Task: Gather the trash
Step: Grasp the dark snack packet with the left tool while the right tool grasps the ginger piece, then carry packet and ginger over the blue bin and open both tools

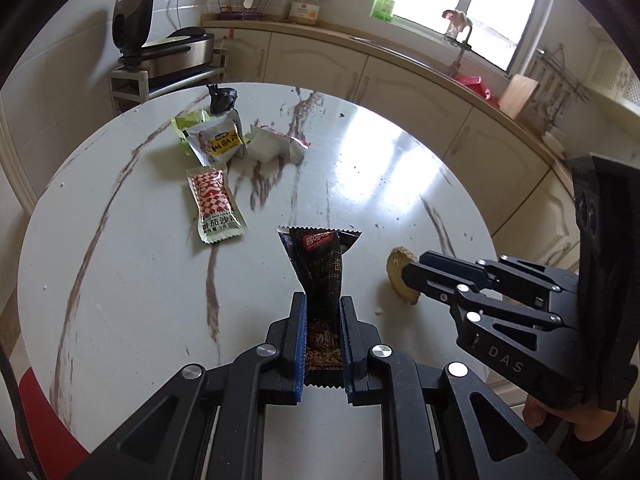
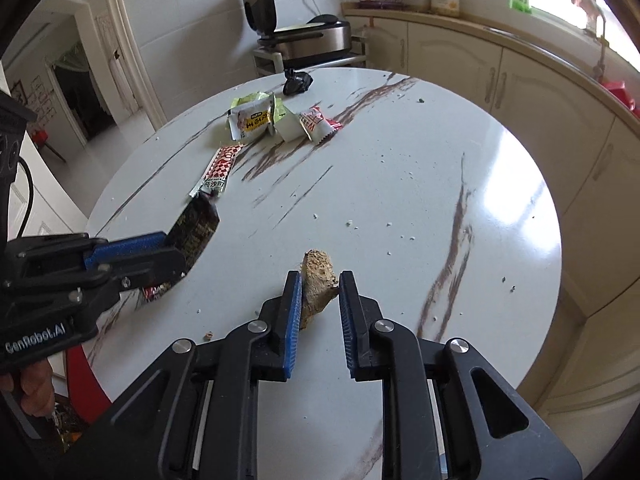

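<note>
Above the counter (image 1: 120, 280), the left tongs (image 1: 323, 312) grip a black sachet (image 1: 320, 264); the right tongs (image 2: 319, 284) grip a bread scrap (image 2: 318, 276).

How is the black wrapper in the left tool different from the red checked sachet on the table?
The black wrapper is dark and stands upright, pinched in the left tool; the red checked sachet is red and white with a pale end and lies flat on the table. The black wrapper is held up off the table; the red checked sachet is untouched by either tool. Both have zigzag-cut ends.
</note>
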`<state>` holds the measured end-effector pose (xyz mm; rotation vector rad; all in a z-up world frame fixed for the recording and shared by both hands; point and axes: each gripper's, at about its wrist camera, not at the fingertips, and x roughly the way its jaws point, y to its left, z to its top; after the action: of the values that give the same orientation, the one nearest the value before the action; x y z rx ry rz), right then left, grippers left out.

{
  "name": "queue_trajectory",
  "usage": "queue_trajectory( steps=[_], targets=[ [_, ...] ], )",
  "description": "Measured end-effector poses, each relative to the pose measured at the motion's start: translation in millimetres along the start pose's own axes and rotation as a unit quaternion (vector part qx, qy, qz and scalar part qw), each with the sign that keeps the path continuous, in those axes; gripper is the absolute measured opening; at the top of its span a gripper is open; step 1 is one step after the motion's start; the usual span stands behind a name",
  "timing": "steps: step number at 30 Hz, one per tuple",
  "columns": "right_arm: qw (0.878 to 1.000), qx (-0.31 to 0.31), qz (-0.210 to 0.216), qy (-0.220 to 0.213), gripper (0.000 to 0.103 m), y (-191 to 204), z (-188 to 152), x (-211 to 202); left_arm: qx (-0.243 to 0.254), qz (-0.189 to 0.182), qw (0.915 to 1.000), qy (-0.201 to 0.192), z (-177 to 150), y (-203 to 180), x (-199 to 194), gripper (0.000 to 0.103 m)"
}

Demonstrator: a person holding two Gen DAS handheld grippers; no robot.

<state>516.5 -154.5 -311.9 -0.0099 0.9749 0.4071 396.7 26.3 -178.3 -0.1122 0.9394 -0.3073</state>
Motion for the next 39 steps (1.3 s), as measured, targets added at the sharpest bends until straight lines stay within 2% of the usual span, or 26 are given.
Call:
queue_trajectory(
  steps=[4, 7, 11, 14, 20, 24, 27, 29, 30, 33, 39],
  targets=[
    [1.000, 0.004, 0.000, 0.003, 0.021, -3, 3, 9, 0.003, 0.005, 1.0000, 0.003, -1, -6, -6, 0.011],
    [1.000, 0.010, 0.018, 0.008, 0.021, -6, 2, 15, 0.008, 0.011, 0.9999, 0.007, -2, -15, -4, 0.011],
    [0.999, 0.011, 0.029, -0.015, 0.019, -9, -6, 6, 0.020, 0.010, 0.9997, 0.010, 0, -30, -2, 0.011],
    [0.997, 0.042, 0.043, -0.040, 0.019, -29, -15, -16, 0.035, 0.004, 0.9993, 0.009, 5, -47, 0, 0.011],
    [0.987, 0.118, 0.022, -0.111, 0.019, -96, -55, -93, 0.089, -0.039, 0.9952, 0.008, 15, -118, 9, 0.011],
    [0.974, 0.178, -0.019, -0.138, 0.019, -145, -100, -134, 0.131, -0.092, 0.9868, 0.023, 16, -180, 26, 0.011],
    [0.967, 0.213, -0.055, -0.131, 0.019, -177, -132, -143, 0.165, -0.121, 0.9779, 0.044, 12, -226, 46, 0.011],
    [0.962, 0.238, -0.064, -0.119, 0.021, -198, -150, -139, 0.189, -0.132, 0.9713, 0.059, 8, -255, 60, 0.011],
    [0.959, 0.250, -0.070, -0.116, 0.024, -208, -158, -138, 0.201, -0.137, 0.9677, 0.067, 5, -270, 67, 0.011],
    [0.950, 0.279, -0.091, -0.103, 0.051, -233, -180, -131, 0.225, -0.140, 0.9600, 0.092, -2, -305, 93, 0.011],
    [0.928, 0.332, -0.147, -0.085, 0.058, -274, -219, -130, 0.257, -0.128, 0.9475, 0.141, -12, -347, 154, 0.011]
  ],
)
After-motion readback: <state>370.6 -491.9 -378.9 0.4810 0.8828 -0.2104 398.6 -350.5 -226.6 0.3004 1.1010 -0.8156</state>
